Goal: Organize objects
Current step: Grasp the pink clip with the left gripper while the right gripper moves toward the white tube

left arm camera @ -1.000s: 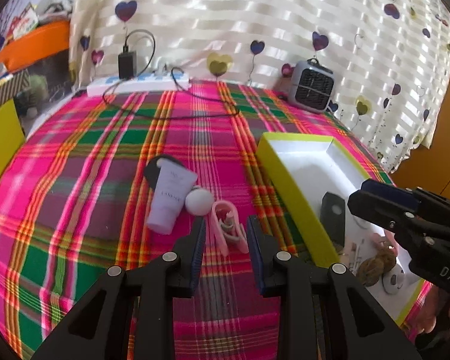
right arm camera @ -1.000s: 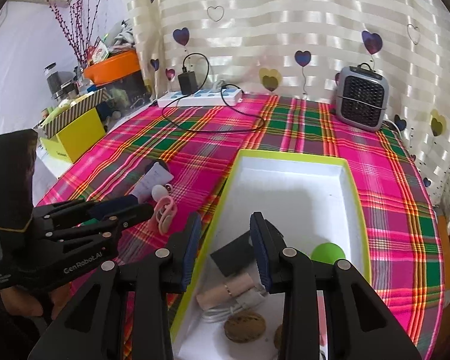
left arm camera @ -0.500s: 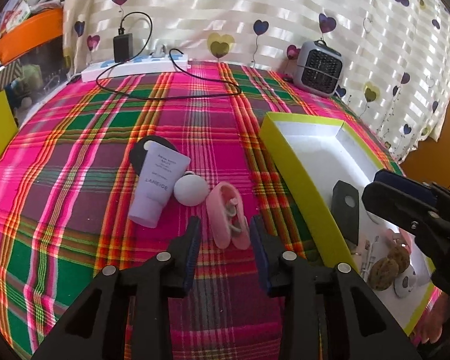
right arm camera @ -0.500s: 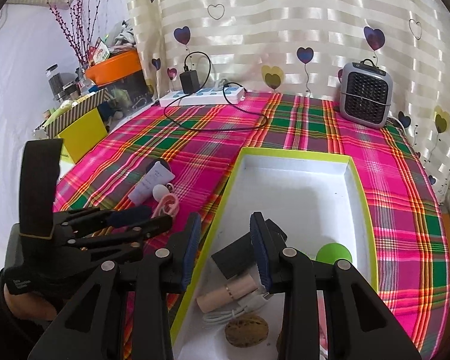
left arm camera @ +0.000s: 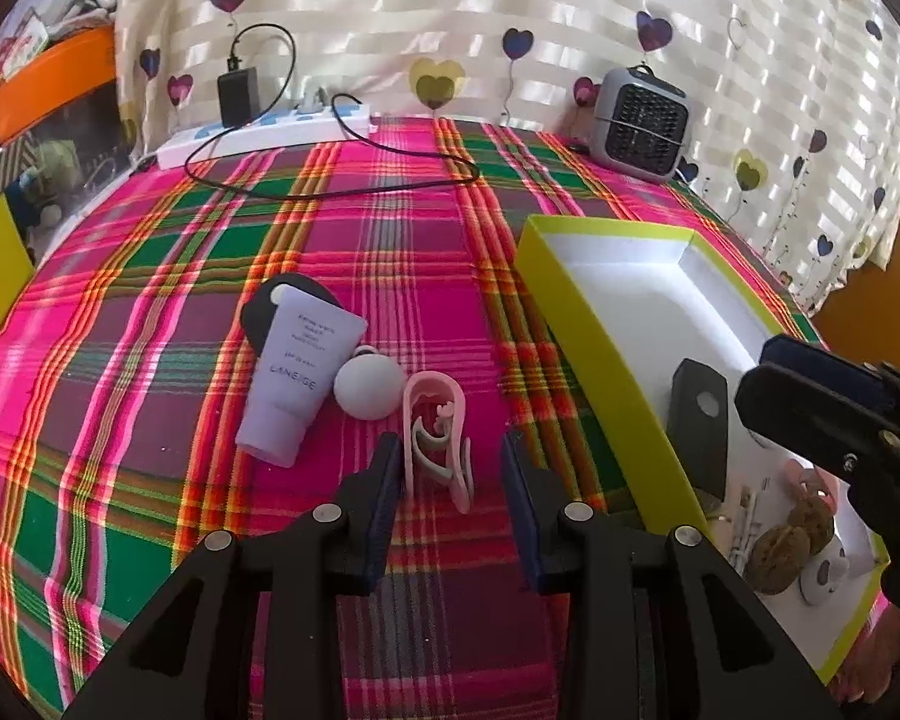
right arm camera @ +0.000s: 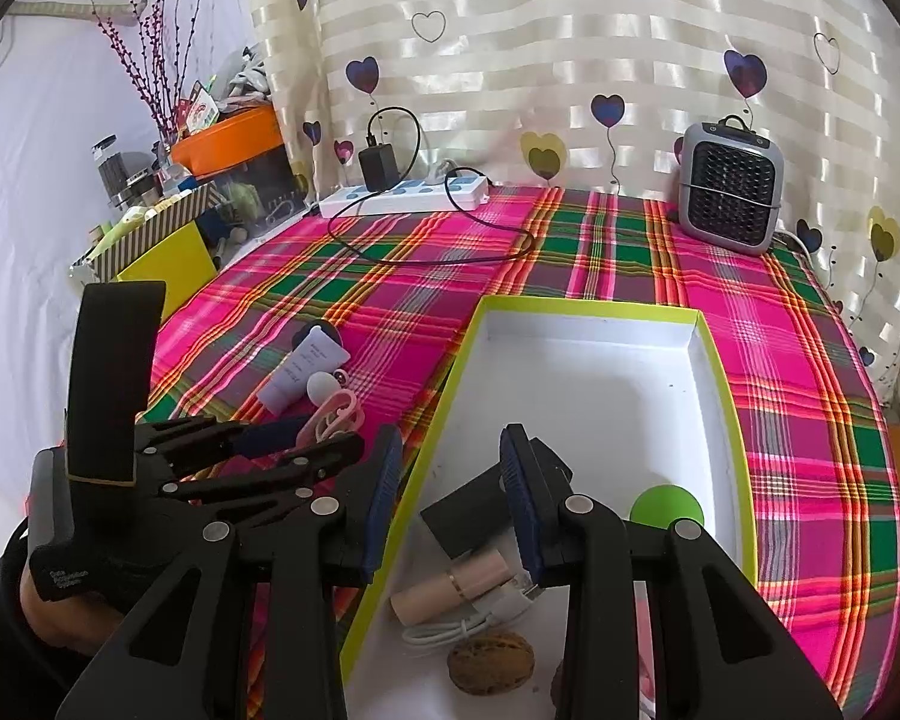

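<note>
Left gripper moved closer, jaws closing around untouched pink clip, right gripper released.

Grey fan heater, white power strip, heart-print curtain, possibly orange tub

Tube's small print unreadable

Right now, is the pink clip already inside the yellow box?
No. In the left wrist view the pink clip lies on the plaid cloth, outside the yellow box and beside the white ball.
</note>
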### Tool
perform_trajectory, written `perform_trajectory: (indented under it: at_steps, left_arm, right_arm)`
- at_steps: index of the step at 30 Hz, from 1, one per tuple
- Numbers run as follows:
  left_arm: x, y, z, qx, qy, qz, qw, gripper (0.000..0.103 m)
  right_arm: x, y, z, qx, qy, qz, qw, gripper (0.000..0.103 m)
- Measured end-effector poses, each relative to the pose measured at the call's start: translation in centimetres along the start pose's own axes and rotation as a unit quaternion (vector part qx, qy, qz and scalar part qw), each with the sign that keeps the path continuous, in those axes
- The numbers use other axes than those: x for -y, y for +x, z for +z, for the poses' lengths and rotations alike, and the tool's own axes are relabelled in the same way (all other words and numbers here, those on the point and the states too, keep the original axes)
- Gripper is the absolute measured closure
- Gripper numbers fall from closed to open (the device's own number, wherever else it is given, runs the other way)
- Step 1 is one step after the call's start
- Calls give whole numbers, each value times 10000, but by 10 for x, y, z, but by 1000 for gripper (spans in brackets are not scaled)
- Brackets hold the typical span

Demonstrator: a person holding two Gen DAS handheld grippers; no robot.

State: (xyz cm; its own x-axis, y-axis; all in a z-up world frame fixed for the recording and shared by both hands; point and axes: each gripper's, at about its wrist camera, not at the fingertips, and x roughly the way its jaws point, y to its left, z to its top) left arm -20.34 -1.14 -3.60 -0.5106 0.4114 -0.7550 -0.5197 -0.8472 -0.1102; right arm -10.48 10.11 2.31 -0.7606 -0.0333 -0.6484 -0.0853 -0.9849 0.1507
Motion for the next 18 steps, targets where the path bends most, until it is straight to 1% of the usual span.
perform_trajectory:
  at_steps: [1,4,9,13,18]
  left_arm:
    - [0,0,-1,-12,23,18,10000,83]
    - [-3,-6,-3,51,8,4,10000,83]
    - [-12,-27,-5,385,-160,-99,9991,83]
    - [-25,-41,-4,637,-317,-26,9975,83]
    - [-43,-49,-4,733,-489,37,9961,83]
  right_arm:
    - [0,0,0,-1,2,-3,10000,68]
    - [0,0,0,13,16,-1,10000,68]
    - [-2,-1,2,0,18,17,10000,68]
    - [-10,0,4,-52,-64,22,10000,68]
    - [-26,7,9,-158,-200,111,9996,68]
